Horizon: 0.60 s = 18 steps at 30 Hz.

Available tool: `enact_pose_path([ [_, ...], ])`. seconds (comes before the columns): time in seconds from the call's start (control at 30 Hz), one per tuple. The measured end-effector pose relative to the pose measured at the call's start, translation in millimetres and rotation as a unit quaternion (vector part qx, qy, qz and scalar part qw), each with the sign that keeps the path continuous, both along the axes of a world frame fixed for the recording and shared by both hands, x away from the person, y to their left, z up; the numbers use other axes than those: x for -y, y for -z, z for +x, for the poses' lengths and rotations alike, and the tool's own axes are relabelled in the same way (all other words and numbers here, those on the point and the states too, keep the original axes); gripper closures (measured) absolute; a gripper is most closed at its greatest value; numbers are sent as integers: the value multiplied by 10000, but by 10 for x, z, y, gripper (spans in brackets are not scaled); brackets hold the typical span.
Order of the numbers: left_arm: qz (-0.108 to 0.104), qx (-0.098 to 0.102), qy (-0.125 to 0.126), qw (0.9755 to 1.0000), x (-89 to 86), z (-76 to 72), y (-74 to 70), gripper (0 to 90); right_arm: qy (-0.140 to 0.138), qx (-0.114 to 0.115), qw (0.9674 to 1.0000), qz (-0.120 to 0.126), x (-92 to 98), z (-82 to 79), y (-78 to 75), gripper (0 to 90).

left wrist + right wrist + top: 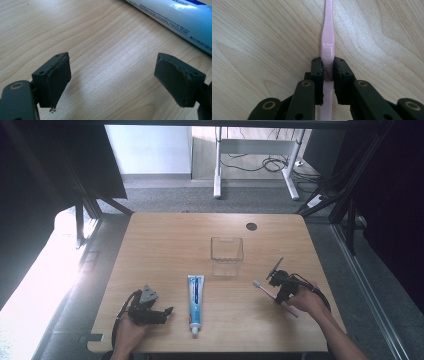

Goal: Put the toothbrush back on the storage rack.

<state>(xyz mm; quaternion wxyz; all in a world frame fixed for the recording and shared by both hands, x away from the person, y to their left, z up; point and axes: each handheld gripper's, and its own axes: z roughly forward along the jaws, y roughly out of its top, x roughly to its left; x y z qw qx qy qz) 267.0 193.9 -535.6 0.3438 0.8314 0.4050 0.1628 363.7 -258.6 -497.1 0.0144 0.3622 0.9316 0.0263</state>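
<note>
Pink plastic toothbrush point(328, 42) clamped in my right gripper point(328, 75); left gripper point(112, 80) spread, empty. Judging grasp step; next, lift toward clear plastic box point(227, 249) at eleven o'clock.

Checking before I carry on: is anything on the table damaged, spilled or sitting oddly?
No spills. The left gripper has frayed, peeling pads. The toothpaste tube lies flat, the clear container stands upright, and the right gripper holds the pink toothbrush.

Light: strong glare left of the table point(160, 235), floor there blown out (detail lost).
Surroundings: dark beyond the table.
Sheen: pale patch on the wood between the left jaws.
Focus: soft overall.
</note>
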Motion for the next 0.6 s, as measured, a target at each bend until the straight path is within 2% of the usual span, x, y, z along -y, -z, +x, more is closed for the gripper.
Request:
enact_pose_path([
  [0.2, 25, 0, 8, 10000, 5, -1, -2, 140, 10, 64, 9999, 132, 45, -22, -56, 791],
  [0.33, 22, 2, 4, 10000, 3, -1, -3, 139, 62, 131, 9993, 345, 69, -53, -139, 791],
  [0.6, 30, 11, 5, 10000, 7, -3, -5, 139, 62, 290, 9977, 608, 83, -80, -290, 791],
])
